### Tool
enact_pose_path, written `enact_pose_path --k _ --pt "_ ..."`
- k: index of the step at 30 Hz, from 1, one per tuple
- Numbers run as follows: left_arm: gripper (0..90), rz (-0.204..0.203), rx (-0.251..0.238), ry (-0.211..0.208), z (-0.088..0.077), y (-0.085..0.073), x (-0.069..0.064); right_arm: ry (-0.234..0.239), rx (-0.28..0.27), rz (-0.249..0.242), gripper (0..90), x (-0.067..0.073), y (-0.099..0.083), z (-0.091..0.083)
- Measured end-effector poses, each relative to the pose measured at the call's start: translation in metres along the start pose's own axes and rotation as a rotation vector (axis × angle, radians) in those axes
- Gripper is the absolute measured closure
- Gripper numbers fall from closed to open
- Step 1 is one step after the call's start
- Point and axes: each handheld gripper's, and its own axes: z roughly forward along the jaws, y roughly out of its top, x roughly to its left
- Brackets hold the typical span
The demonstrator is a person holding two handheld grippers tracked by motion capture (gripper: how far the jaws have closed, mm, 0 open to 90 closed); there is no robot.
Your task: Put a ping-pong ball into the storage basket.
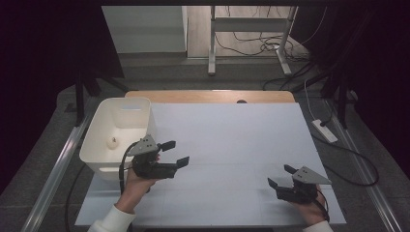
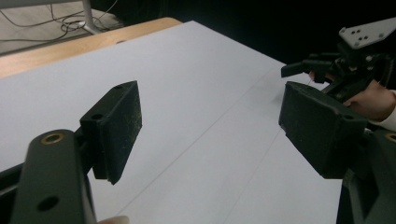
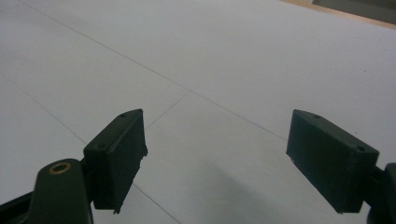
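though unseen up close, perhaps a small bead point(image 1: 114, 141) in the white bin point(image 1: 94, 145); both grippers' fingers wide, empty.

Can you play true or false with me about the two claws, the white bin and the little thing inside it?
1. The left claw is open with nothing between its jaws. True.
2. The right claw is squeezing a ball. False: it is open and empty above the white table sheet.
3. The white bin sits at the table's left side, beside the left claw. True.
4. The bin is packed full. False: a single small object lies on its bottom, too small to tell what it is.
5. The two claws touch each other. False: they are far apart, with bare sheet between them.
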Motion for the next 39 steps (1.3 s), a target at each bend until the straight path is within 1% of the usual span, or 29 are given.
enact_pose_path --k 5,9,16,19,21,23,25,32,39 --pt "21.8 -0.007 0.032 0.007 0.006 -0.019 0.0 0.002 0.001 0.0 19.5 0.0 0.0 0.0" --pt "21.8 0.01 0.057 0.023 0.008 -0.033 -0.002 0.003 0.002 -0.003 19.5 0.0 0.0 0.0" --pt "21.6 0.033 0.086 0.058 0.007 -0.052 -0.002 0.004 0.002 -0.002 19.5 0.001 0.0 0.001" --pt "21.5 0.027 0.111 0.084 0.005 -0.065 0.0 0.005 0.002 -0.002 19.5 0.001 0.0 0.001" --pt "21.4 0.014 0.118 0.088 0.003 -0.072 0.003 0.006 0.001 -0.001 19.5 0.001 0.0 0.001" --pt "21.4 0.004 0.121 0.103 0.0 -0.079 0.005 0.007 0.001 0.0 19.5 0.001 0.0 0.001" --pt "21.5 -0.003 0.123 0.117 -0.003 -0.083 0.007 0.006 0.003 -0.001 19.5 0.001 0.0 0.001" --pt "21.5 -0.017 0.119 0.133 -0.01 -0.091 0.009 0.007 0.005 0.0 19.5 0.001 -0.001 0.001" --pt "21.5 -0.027 0.112 0.136 -0.013 -0.093 0.01 0.012 0.004 0.0 19.4 0.001 -0.001 0.001"
